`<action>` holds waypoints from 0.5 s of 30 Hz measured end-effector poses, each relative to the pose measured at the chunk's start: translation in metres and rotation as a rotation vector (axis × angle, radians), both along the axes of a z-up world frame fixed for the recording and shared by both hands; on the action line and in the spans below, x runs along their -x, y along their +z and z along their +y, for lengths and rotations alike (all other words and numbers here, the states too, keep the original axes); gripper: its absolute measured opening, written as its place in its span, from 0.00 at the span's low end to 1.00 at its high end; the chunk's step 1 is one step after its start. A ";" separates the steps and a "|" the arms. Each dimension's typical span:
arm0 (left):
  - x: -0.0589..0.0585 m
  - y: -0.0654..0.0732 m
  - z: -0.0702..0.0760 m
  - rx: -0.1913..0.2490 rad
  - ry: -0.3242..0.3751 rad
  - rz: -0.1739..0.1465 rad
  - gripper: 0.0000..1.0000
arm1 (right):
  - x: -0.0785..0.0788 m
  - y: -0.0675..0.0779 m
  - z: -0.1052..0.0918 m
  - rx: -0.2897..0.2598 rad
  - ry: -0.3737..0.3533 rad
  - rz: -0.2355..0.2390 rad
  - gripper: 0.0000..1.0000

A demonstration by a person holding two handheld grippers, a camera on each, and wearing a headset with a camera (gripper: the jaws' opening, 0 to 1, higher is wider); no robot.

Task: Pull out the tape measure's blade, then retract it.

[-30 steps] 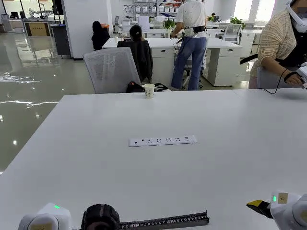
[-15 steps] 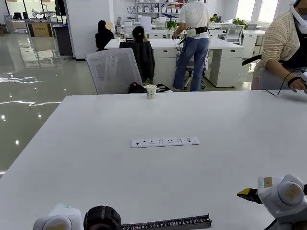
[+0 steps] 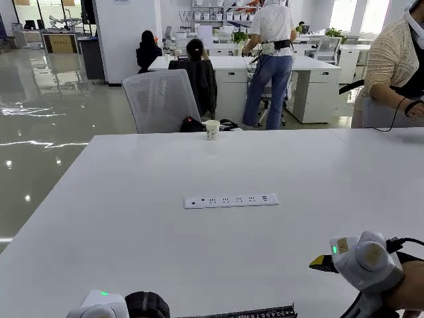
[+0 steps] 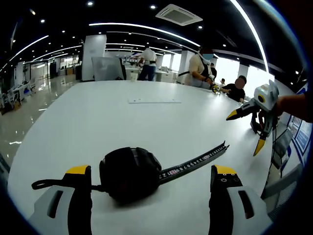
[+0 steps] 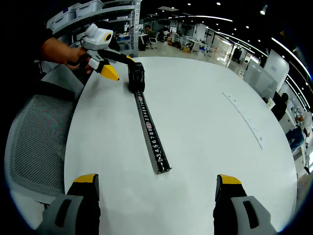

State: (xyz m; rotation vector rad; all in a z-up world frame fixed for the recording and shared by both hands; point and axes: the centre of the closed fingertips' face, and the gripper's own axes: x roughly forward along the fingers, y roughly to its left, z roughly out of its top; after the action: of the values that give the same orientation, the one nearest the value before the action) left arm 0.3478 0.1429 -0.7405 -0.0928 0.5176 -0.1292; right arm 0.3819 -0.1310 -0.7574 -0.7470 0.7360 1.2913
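Tape measure (image 4: 129, 172) lies on desk (image 3: 199, 252), blade (image 5: 151, 132) extended. Your left tool (image 4: 150, 170) stands wide apart astride its case, gripping nothing. Your right tool (image 5: 159, 178): jaws wide, empty, facing blade tip.

Between the left gripper's (image 4: 150, 171) jaws sits a tape case (image 4: 129, 174) of matt black, rubbery-looking plastic, and its dark blade (image 5: 150, 132) has a dull finish with pale printed marks. Both it and the right gripper (image 5: 157, 179) have smooth, glossy white plastic shells with yellow jaw tips, over a smooth white table (image 3: 132, 218) with a faint sheen. Far ahead are a white plastic power strip (image 3: 230, 200), a paper cup (image 3: 212, 128) and a mirror-glossy floor (image 3: 46, 119).
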 end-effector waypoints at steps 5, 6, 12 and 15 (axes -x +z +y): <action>-0.003 0.000 0.004 -0.011 0.019 -0.014 0.99 | -0.002 -0.007 0.006 0.025 0.042 0.014 0.99; -0.004 0.000 0.006 -0.011 0.027 -0.018 0.99 | -0.002 -0.008 0.008 0.029 0.052 0.020 0.99; -0.010 0.001 0.008 -0.021 0.056 -0.069 0.99 | -0.001 -0.020 0.014 0.054 0.089 0.066 0.96; -0.013 0.004 0.008 -0.022 0.064 -0.117 0.99 | -0.002 -0.026 0.015 0.068 0.107 0.072 0.94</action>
State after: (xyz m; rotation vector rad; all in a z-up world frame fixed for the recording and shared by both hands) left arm 0.3611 0.1514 -0.7361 -0.0797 0.3985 -0.0657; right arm 0.3841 -0.1165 -0.7829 -0.8068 0.8109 1.4013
